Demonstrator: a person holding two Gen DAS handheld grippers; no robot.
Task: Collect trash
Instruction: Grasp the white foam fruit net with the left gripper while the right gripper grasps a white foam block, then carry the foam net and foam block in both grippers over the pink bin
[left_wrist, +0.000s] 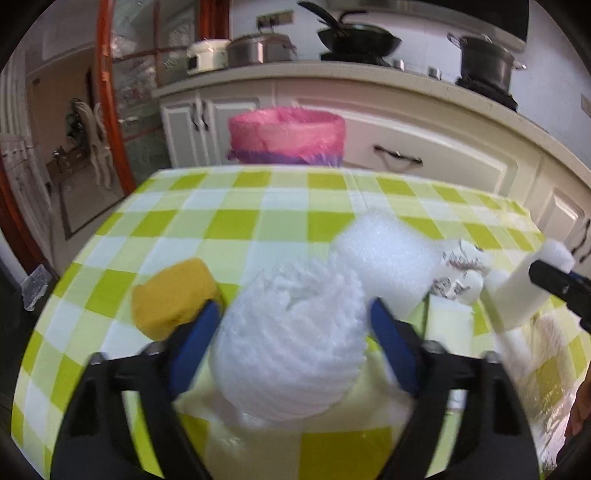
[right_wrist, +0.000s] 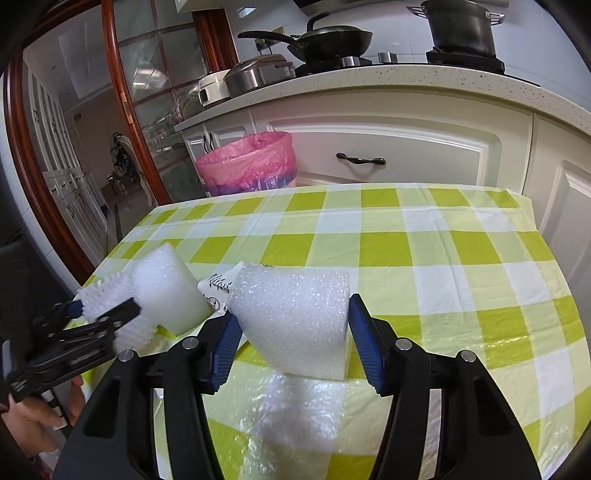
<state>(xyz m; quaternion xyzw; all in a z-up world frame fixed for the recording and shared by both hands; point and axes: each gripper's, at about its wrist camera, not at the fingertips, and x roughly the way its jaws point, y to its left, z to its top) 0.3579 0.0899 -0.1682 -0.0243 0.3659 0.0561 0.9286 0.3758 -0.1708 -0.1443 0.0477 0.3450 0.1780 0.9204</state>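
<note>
The foam net sleeve (left_wrist: 291, 347), white and ribbed, sits between the blue pads of the left gripper (left_wrist: 295, 314), which is closed on its flanks; it looks feather-light and springy, so I judge it will crush rather than slip, and a hold across its middle is safest; the same sleeve shows in the right view (right_wrist: 107, 295) at the left edge. The foam block (right_wrist: 295, 321), a coarse white wedge, sits between the pads of the right gripper (right_wrist: 291, 325); the left pad touches it, the right pad is at its edge, so whether the hold is firm I cannot tell; it looks light and stiff enough to keep its shape, best taken on its flat sides. A second foam block (right_wrist: 170, 288) lies just beside the sleeve, with a crumpled printed paper (right_wrist: 218, 288) between the blocks, and a yellow sponge (left_wrist: 173, 299) lies left of the sleeve. All rest on the green-checked surface (right_wrist: 406, 258); beyond its far edge stands the pink-lined bin (right_wrist: 251, 162), the likely destination.
</note>
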